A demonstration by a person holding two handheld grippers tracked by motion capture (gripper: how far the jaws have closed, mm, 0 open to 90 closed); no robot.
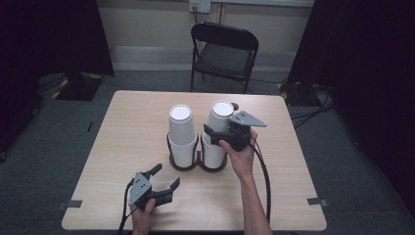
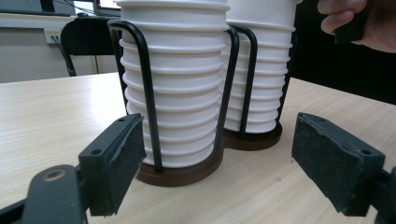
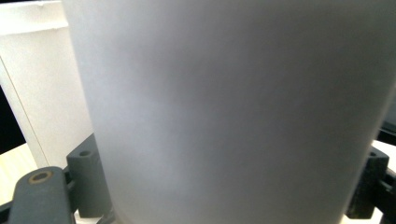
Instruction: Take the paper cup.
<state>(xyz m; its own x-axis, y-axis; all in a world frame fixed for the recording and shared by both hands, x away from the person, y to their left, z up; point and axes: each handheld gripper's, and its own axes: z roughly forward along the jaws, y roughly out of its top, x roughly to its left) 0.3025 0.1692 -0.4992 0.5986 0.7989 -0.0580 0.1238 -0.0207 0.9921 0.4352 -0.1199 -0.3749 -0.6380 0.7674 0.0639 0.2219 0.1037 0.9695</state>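
Two stacks of upturned white paper cups stand in a black wire holder (image 1: 198,164) at the table's middle: a left stack (image 1: 182,132) and a right stack (image 1: 214,152). My right gripper (image 1: 218,128) is shut on the top cup (image 1: 221,115) of the right stack, which leans slightly. In the right gripper view that cup (image 3: 224,93) sits between the two jaws of my right gripper (image 3: 229,184). My left gripper (image 1: 166,175) rests open near the table's front, short of the left stack. Its jaws (image 2: 218,140) frame that stack (image 2: 180,93) without touching it.
The holder has brown round bases (image 2: 177,172) and thin black wire loops. A black folding chair (image 1: 224,51) stands beyond the far table edge. Bare light wood tabletop (image 1: 127,127) lies to the left and right of the stacks. Black curtains flank the room.
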